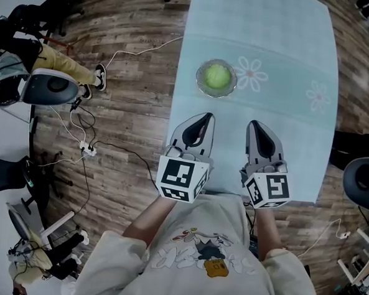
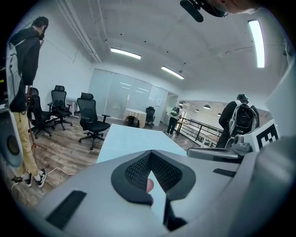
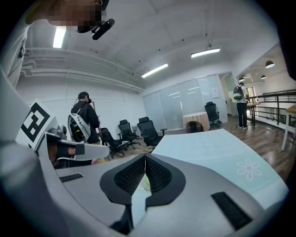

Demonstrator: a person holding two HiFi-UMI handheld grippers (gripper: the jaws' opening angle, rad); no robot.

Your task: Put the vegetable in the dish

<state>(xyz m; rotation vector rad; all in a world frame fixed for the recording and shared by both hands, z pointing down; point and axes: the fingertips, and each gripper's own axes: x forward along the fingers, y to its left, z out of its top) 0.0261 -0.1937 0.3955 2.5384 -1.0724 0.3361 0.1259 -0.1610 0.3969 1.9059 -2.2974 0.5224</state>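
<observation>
My left grey plastic gripper (image 1: 206, 116) and right grey plastic gripper (image 1: 254, 124) carry black mesh pads (image 2: 138, 171) and black-and-white marker cubes (image 1: 182, 180). The pale blue table (image 1: 290, 50) shows white daisies (image 1: 251, 73) (faint ones); the round vegetable (image 1: 217, 76) is yellow-green, its glass dish (image 1: 201, 83) greenish, the plank floor (image 1: 132, 78) brown.

A long table under a pale blue cloth (image 1: 272, 43) printed with white daisies (image 1: 251, 73) stands on a brown wood-plank floor (image 1: 132, 78). Thin white cables (image 1: 140, 49) trail across the planks to a white power strip (image 1: 86, 148) left of the table. Farther left, a standing person in yellow trousers (image 1: 62, 64) and black-and-white sneakers (image 1: 100, 76) is beside a grey rounded seat (image 1: 51, 87). Black mesh office chairs (image 2: 91, 121) are grouped before a frosted glass partition wall (image 2: 125, 97), under long white ceiling strip lights (image 2: 126, 53). Another person, carrying a grey backpack (image 2: 238, 118), stands near a dark metal railing (image 2: 199, 127).
</observation>
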